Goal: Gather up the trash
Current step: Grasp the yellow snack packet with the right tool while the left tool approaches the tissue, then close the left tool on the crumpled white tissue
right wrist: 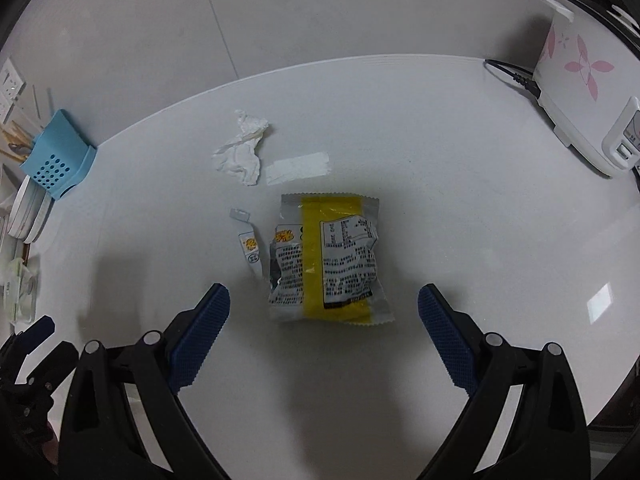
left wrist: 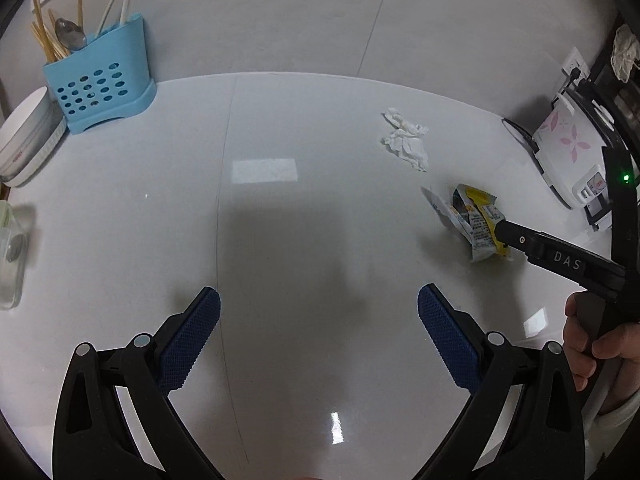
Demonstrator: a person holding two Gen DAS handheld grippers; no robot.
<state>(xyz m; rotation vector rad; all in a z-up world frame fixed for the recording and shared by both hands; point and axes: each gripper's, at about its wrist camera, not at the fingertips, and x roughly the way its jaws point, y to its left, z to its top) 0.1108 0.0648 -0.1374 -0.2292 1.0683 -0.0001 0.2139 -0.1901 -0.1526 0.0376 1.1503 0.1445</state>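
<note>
The right gripper [right wrist: 324, 316] is hovering wide open over the wrapper [right wrist: 326, 258], its blue pads [right wrist: 200, 340] standing either side of the near end and touching nothing; the left gripper [left wrist: 319, 320] is also spread wide, holding nothing, hanging above a bare stretch of the counter [left wrist: 280, 220] well apart from any trash.

As far as the pictures show, nothing is collected yet; three pieces are lying loose on the counter: the crumpled yellow-and-silver wrapper, a torn strip [right wrist: 250, 246] just beside it on its left, and a tissue [right wrist: 242, 152] farther back toward the wall; in the left view the tissue [left wrist: 406, 142] is sitting beyond the wrapper [left wrist: 476, 220], with the right gripper's finger reaching in over the wrapper's edge.

No bin or bag is showing in either view, so where the trash is going cannot be told.

Judging from the pose, the step in hand is looking like the first pick, the wrapper; the closing, the lift, the strip and the tissue are all remaining; the strip, being thin and flat, is probably going to be the awkward one.

Off to the sides, a blue caddy [left wrist: 102, 80] and a cooker [right wrist: 580, 92] are standing clear of the work.
</note>
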